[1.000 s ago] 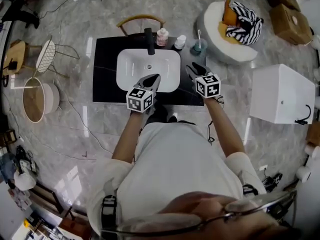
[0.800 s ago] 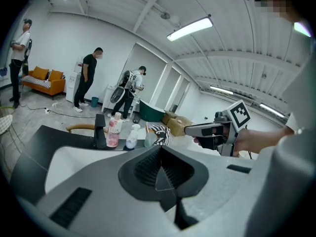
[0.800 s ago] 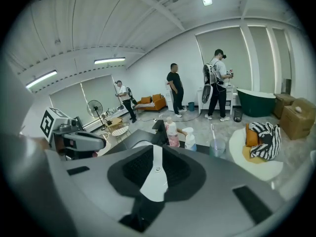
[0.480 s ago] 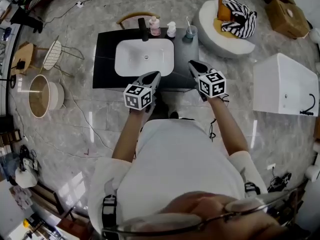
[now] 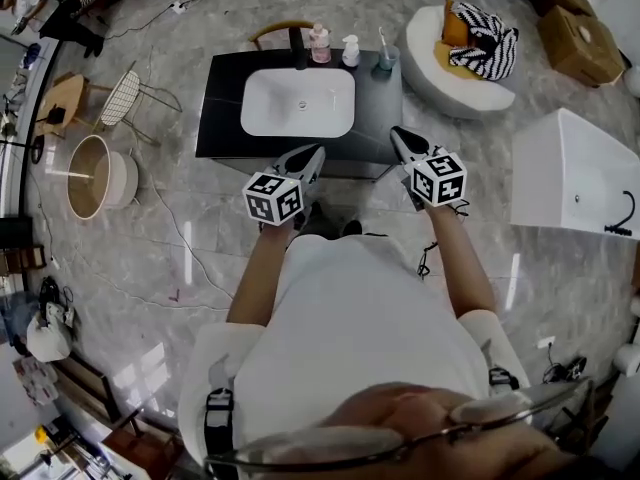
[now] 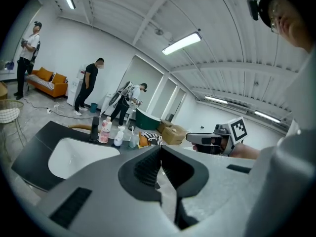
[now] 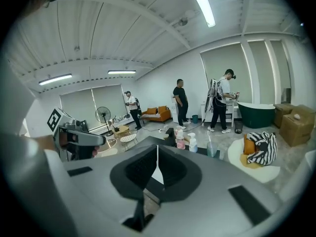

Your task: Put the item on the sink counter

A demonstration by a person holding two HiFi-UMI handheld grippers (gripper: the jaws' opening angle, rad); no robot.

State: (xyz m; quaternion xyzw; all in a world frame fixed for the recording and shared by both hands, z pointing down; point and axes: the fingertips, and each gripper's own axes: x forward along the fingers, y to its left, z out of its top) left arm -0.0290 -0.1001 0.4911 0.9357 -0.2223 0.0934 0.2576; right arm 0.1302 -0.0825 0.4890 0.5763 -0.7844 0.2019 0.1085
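Observation:
The black sink counter (image 5: 225, 118) holds a white basin (image 5: 300, 103). Along its back edge stand a black faucet (image 5: 298, 48), a pink bottle (image 5: 320, 43), a white pump bottle (image 5: 350, 50) and a cup with a toothbrush (image 5: 385, 58). Both grippers hover in front of the counter's near edge, touching nothing. My left gripper (image 5: 315, 153) is shut and empty, its pads meeting (image 6: 160, 149). My right gripper (image 5: 397, 133) is closing to shut, with nothing between the jaws (image 7: 157, 149). The bottles (image 7: 178, 138) lie ahead of it.
A white tub (image 5: 575, 183) stands at the right. A round white seat with a striped cloth (image 5: 460, 58) is at the back right, near a cardboard box (image 5: 585, 43). At the left are a wire chair (image 5: 125, 98) and a round basket (image 5: 90, 178). Cables lie on the floor. People stand far behind.
Both grippers have drawn back from over the basin and counter to in front of its near edge. The counter now lies farther away in the head view.

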